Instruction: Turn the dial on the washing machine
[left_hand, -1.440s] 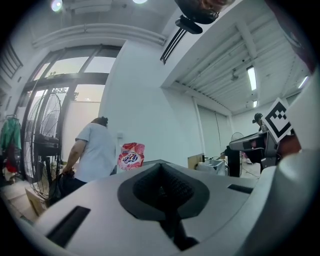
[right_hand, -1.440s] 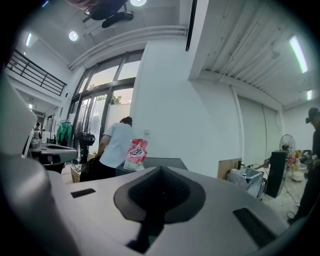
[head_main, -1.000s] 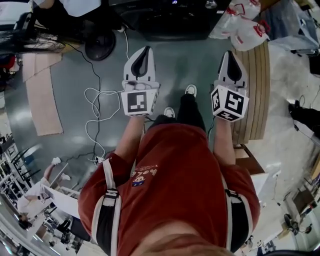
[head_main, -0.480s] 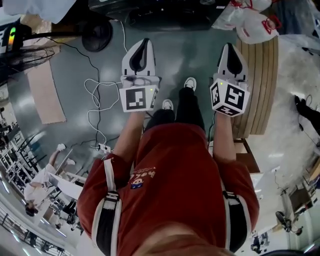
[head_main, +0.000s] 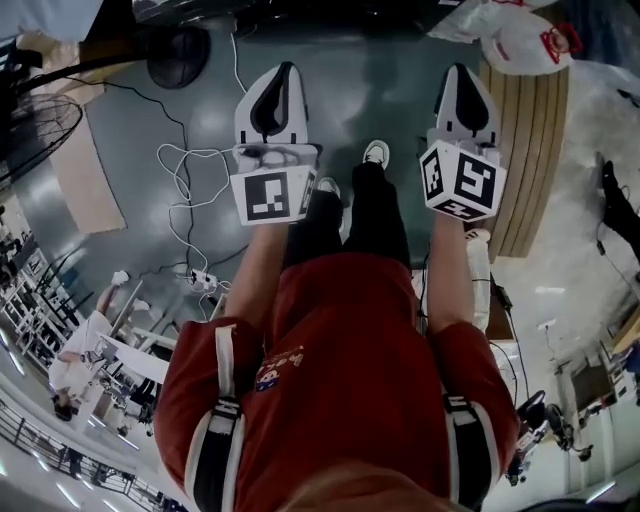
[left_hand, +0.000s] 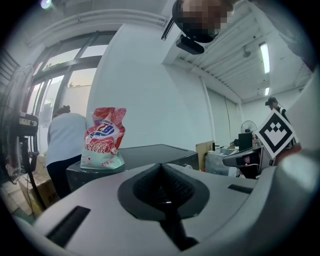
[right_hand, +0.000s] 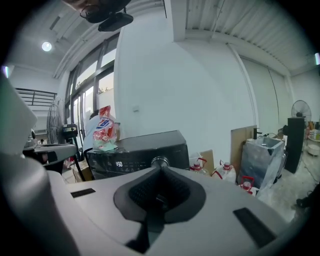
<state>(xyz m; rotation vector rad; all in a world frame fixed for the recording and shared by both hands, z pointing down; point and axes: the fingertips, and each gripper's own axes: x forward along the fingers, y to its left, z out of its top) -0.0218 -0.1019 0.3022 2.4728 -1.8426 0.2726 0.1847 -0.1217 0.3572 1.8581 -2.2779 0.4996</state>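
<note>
The dial is the round silver knob on the front of the black washing machine. It sits near the top, just right of the small lit numbers. It faces out toward the person, so the line it turns around runs level, from the machine out into the room. A red and white bag sits on top of the machine, on its left side.

The right gripper points almost straight at the dial. In the right gripper view the knob shows just over its tips, but the machine is well apart from it. Its 2 jaws are pressed together with nothing in them. The left gripper is closed and empty too, and it looks more at the left part of the machine, near the bag.

So I think the right gripper is the better one for this job. It would need to go straight ahead, then open its jaws to fit around the knob.
</note>
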